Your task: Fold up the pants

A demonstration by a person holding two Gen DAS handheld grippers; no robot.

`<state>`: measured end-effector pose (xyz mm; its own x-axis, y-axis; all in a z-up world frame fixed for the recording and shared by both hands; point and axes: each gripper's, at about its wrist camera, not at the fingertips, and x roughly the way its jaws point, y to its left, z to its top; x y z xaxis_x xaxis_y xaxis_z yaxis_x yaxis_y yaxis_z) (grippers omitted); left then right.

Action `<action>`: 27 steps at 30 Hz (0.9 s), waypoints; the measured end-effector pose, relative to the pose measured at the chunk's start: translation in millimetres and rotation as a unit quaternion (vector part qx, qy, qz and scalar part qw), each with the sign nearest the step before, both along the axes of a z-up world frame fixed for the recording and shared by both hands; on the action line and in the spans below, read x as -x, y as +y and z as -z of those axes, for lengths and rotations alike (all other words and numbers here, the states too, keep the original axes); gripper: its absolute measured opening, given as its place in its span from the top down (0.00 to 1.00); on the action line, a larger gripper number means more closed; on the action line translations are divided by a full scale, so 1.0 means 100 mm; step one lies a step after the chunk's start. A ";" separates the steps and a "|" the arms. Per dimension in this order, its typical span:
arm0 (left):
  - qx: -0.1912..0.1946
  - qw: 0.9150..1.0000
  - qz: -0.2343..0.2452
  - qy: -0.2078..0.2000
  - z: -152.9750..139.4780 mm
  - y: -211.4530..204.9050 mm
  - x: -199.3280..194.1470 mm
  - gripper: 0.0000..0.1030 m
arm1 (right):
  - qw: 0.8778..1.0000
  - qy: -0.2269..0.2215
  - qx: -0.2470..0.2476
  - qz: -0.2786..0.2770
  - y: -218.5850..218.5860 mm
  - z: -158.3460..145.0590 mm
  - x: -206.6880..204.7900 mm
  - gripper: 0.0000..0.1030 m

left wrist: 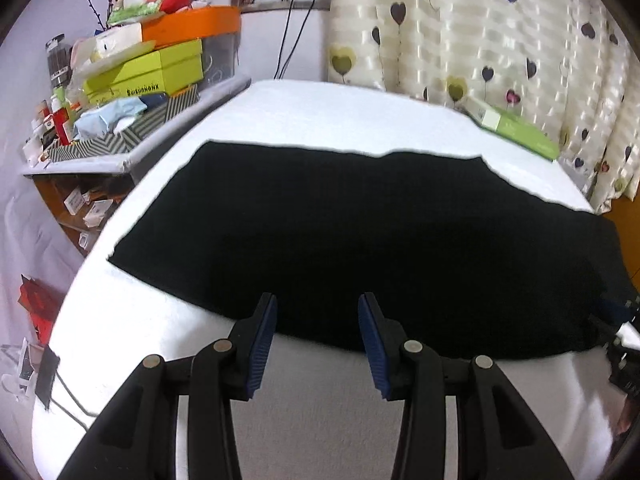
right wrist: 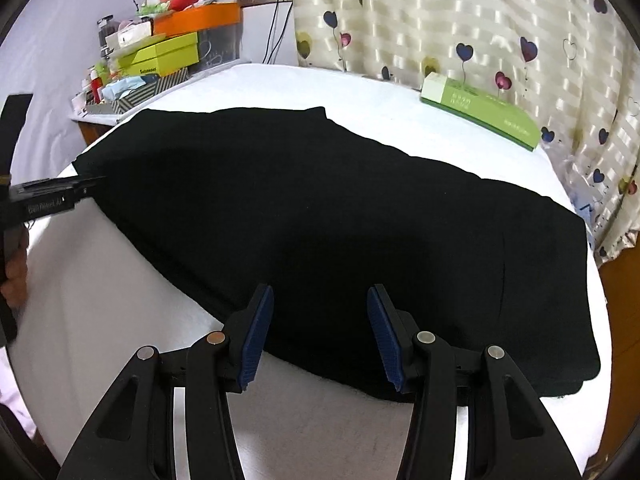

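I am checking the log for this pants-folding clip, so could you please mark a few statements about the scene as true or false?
1. Both grippers are open. True: the left gripper and the right gripper each show a wide gap between the blue pads.
2. The pants are light blue. False: the pants are black.
3. The pants lie on a white surface. True.
4. The green box rests on top of the pants. False: it lies apart from them, near the curtain.
5. The right gripper is clamped on the pants' near edge. False: it grips nothing.
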<state>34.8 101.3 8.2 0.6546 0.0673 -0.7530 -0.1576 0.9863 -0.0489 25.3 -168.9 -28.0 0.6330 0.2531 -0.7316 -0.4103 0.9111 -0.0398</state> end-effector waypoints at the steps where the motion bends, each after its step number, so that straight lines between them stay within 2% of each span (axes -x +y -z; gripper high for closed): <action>1: 0.000 1.000 0.002 -0.003 -0.01 -0.02 0.02 0.57 | 1.000 0.002 -0.005 0.000 -0.02 0.00 0.00 0.51; 5: 0.002 1.000 0.005 -0.001 -0.02 -0.04 0.03 0.57 | 1.000 -0.006 -0.001 0.004 -0.08 -0.05 0.06 0.51; 9: 0.009 1.000 0.015 -0.013 -0.12 -0.14 0.07 0.57 | 0.999 -0.026 -0.024 0.035 -0.28 -0.18 0.10 0.51; 12: 0.010 0.999 0.032 -0.021 -0.17 -0.29 0.05 0.57 | 0.998 -0.033 -0.020 0.057 -0.42 -0.20 0.12 0.51; 20: 0.000 0.997 0.071 -0.005 -0.08 -0.62 -0.01 0.57 | 0.993 -0.011 -0.005 0.118 -0.82 -0.07 0.09 0.51; 27: -0.024 0.997 0.074 0.005 -0.02 -0.69 0.00 0.56 | 0.992 0.015 -0.034 0.120 -0.94 -0.01 0.03 0.50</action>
<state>34.5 32.7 10.7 0.6526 0.0069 -0.7577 -0.0099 1.0000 0.0005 22.0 -262.9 -27.0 0.6596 0.1472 -0.7371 -0.1822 0.9827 0.0332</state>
